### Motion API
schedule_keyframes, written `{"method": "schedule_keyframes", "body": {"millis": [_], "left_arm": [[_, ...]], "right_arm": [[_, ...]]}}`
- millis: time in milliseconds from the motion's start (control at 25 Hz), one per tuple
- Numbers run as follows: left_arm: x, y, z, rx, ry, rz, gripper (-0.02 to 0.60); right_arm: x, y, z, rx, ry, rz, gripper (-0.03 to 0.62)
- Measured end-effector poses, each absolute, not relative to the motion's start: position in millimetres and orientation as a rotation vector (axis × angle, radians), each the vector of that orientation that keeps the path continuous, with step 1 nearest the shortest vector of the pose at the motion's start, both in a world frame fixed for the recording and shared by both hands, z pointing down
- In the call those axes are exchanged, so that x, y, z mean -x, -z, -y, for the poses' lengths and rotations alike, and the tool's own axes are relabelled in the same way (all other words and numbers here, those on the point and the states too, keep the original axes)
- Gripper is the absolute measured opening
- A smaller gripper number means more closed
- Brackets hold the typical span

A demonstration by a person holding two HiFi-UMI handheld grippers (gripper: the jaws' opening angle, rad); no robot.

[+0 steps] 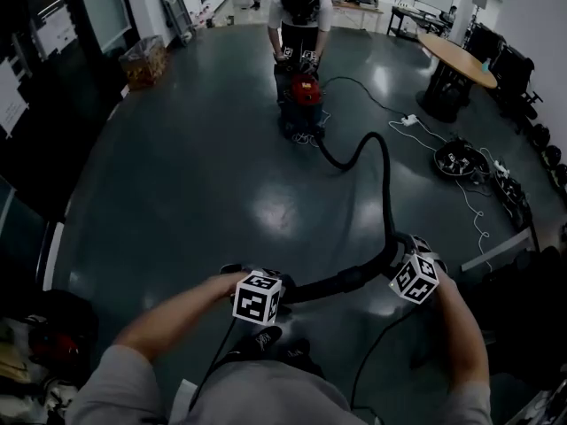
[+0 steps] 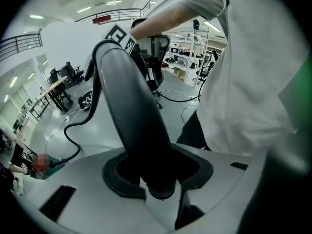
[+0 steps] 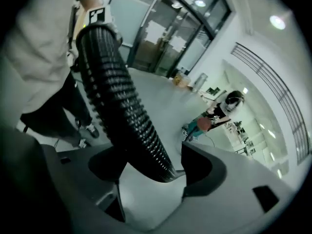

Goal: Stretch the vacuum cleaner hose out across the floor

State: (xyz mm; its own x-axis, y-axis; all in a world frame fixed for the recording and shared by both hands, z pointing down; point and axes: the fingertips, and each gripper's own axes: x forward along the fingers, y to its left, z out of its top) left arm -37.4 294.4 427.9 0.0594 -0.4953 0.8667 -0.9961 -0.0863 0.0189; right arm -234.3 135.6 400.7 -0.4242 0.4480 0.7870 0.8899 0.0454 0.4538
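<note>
A red and blue vacuum cleaner [image 1: 301, 96] stands far up the dark floor, with a person [image 1: 301, 7] bent over it. Its black hose [image 1: 386, 184] snakes from there toward me. My left gripper [image 1: 259, 296] is shut on the hose's smooth black end tube [image 2: 131, 106], which rises from between the jaws. My right gripper [image 1: 415, 277] sits further along. The ribbed hose [image 3: 117, 96] runs between its jaws, and a gap shows beside the right jaw, so this gripper is open. Between the two grippers the hose hangs in the air.
A round wooden table [image 1: 456, 56] stands at the far right. A white power strip [image 1: 409, 119] with cables and a round black device [image 1: 461, 159] lie on the floor near it. A basket [image 1: 146, 60] sits far left. Office chairs line the right wall.
</note>
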Motion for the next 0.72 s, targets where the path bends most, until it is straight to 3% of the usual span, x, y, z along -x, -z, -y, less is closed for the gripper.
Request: {"method": "schedule_keyframes", "body": {"millis": [120, 200, 240, 720], "left_arm": [[28.0, -425.3, -299.9, -1.609, -0.912, 1.565, 0.156], [27.9, -421.9, -307.4, -1.555, -0.894, 1.595, 0.156], [26.8, -420.8, -311.3, -1.536, -0.883, 1.6, 0.155], [19.3, -404.0, -329.4, -1.55, -0.657, 1.856, 0.127]], "right_arm": [[238.9, -431.7, -138.7, 1.366, 1.491, 1.743, 0.319], [242.4, -428.4, -142.9, 1.358, 1.504, 1.776, 0.204], [239.3, -426.4, -144.3, 1.36, 1.5, 1.779, 0.196], [117.0, -413.0, -118.8, 1.151, 1.182, 1.753, 0.186]]}}
